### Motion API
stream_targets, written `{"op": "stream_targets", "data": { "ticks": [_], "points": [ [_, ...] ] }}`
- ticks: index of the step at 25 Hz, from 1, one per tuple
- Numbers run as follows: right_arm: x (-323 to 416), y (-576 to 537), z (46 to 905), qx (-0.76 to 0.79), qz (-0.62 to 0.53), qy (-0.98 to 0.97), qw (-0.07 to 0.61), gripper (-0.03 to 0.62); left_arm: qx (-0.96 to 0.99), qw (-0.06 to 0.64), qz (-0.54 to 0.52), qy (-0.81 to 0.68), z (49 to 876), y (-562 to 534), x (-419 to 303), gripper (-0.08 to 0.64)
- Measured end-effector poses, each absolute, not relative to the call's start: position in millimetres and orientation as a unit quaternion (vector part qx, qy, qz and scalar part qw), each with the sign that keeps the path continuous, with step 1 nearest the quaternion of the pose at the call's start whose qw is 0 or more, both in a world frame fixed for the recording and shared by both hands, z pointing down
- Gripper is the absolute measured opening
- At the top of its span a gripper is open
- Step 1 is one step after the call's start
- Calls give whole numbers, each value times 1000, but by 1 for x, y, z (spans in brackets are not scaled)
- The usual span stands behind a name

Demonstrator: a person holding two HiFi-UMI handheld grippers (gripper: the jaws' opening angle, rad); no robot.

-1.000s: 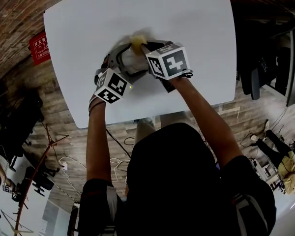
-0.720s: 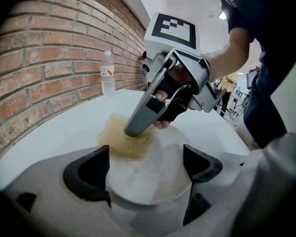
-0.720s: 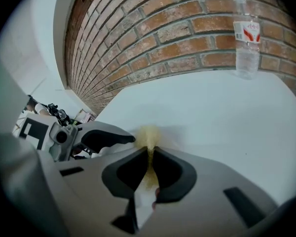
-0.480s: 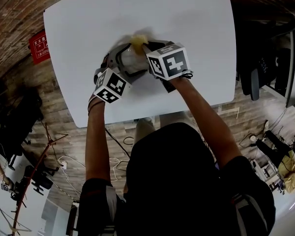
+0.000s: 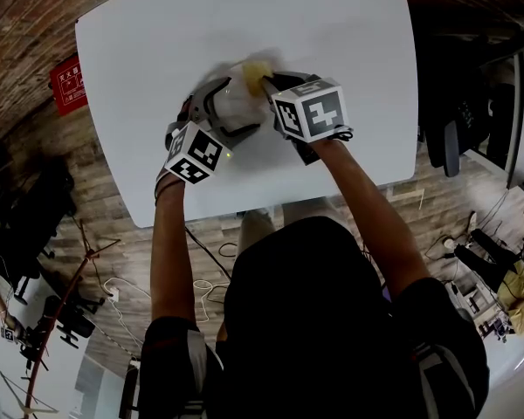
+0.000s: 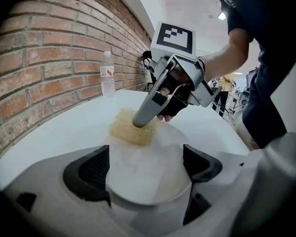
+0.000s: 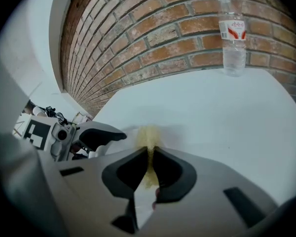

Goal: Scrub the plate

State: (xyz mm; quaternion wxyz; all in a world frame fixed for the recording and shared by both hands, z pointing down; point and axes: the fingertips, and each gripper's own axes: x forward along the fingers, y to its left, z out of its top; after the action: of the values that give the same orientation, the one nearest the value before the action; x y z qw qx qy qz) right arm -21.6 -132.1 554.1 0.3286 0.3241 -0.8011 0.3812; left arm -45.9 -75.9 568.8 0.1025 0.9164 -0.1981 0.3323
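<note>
Near the centre of the head view, the fingers of the left gripper (image 5: 227,112) clamp the white plate (image 6: 145,169) by opposite edges, steadying it over the desk (image 5: 157,51), while the right gripper (image 7: 150,162), clenched on a yellow sponge (image 6: 130,130), presses it against the plate's far rim to scrub.

White table (image 5: 349,77): plate (image 6: 148,172) on it, water bottle (image 7: 233,33) upright near brick wall (image 7: 163,33).

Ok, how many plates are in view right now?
1: the white plate clamped in the left claw at the table's middle, with the right claw pressing a yellow sponge on its far rim.
</note>
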Motion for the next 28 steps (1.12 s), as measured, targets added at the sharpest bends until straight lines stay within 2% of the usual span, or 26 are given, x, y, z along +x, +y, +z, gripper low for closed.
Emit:
{"op": "stream_targets", "data": {
  "ticks": [28],
  "points": [
    [-3, -130, 550, 342, 395, -791, 320, 43, 917, 103, 331, -197, 567, -76, -46, 443]
  ]
}}
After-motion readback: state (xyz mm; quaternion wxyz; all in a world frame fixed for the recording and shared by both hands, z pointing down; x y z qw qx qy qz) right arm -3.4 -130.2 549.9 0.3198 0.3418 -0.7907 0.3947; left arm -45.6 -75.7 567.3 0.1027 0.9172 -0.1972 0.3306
